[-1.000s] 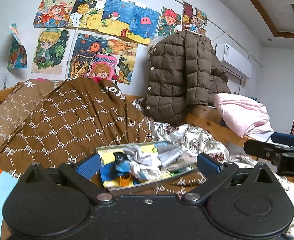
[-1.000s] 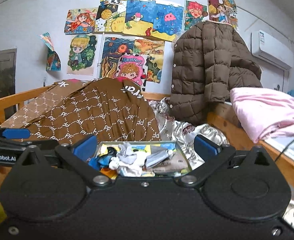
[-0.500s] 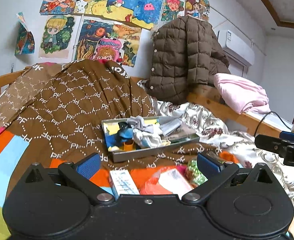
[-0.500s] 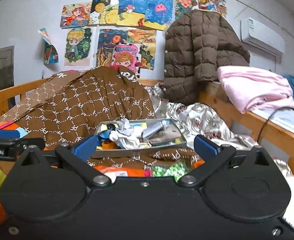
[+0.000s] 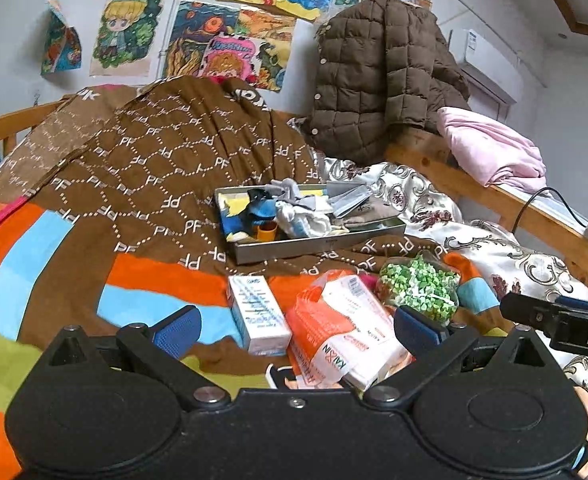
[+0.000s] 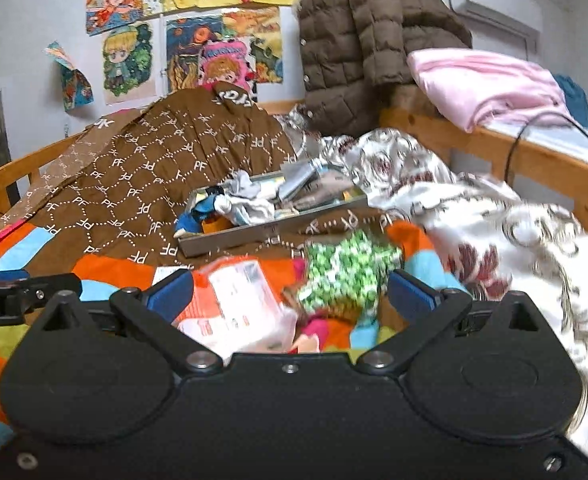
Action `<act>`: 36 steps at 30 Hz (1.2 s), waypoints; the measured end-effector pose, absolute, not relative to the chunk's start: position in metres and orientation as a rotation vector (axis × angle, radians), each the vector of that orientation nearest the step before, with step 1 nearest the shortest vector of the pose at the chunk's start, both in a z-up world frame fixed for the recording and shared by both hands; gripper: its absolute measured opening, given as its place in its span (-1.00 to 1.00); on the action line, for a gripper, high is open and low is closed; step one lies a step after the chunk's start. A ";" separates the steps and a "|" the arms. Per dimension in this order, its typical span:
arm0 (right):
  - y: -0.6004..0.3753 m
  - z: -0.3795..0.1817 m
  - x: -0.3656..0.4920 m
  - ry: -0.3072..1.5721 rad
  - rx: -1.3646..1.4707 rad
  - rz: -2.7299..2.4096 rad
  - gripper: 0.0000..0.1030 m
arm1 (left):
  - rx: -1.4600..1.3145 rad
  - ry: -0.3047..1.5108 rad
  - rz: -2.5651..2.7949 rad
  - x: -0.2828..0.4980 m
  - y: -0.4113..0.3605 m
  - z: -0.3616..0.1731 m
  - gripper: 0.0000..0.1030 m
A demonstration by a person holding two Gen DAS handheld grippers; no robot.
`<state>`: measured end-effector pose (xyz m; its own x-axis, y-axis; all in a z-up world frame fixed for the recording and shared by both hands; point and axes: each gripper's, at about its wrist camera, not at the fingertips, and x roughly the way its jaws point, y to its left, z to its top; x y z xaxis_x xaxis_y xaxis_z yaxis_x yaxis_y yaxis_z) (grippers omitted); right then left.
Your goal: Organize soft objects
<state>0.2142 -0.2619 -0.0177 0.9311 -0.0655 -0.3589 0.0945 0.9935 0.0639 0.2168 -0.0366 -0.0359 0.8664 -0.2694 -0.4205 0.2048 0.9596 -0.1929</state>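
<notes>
A grey metal tray (image 5: 314, 245) holding socks, rags and small soft items lies on the brown patterned quilt; it also shows in the right wrist view (image 6: 230, 238). In front of it lie a white-blue box (image 5: 258, 316), an orange-white tissue pack (image 5: 346, 332) and a bag of green-white pieces (image 5: 418, 286). My left gripper (image 5: 298, 330) is open and empty, hovering over the box and tissue pack. My right gripper (image 6: 290, 294) is open and empty above the tissue pack (image 6: 238, 304) and green bag (image 6: 346, 276).
A striped orange, blue and green blanket (image 5: 54, 264) covers the near bed. A silver floral quilt (image 6: 494, 232) lies to the right. A wooden bed rail (image 5: 534, 216) carries a pink cloth (image 5: 494, 152) and a brown padded jacket (image 5: 378, 76). Posters hang on the wall.
Both grippers have tilted downward and come closer to the bed; the box, tissue pack and green bag have come into view between the open fingers. The tray now sits higher in both views.
</notes>
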 end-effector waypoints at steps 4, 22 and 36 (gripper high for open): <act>-0.262 -0.026 0.206 0.375 0.108 -0.097 0.99 | -0.154 0.477 -0.227 0.211 -0.034 -0.040 0.98; -0.248 -0.042 0.160 0.358 0.108 -0.141 0.99 | -0.124 0.497 -0.192 0.186 -0.028 -0.045 0.98; -0.245 -0.044 0.142 0.355 0.107 -0.153 0.99 | -0.088 0.492 -0.181 0.181 -0.030 -0.045 0.98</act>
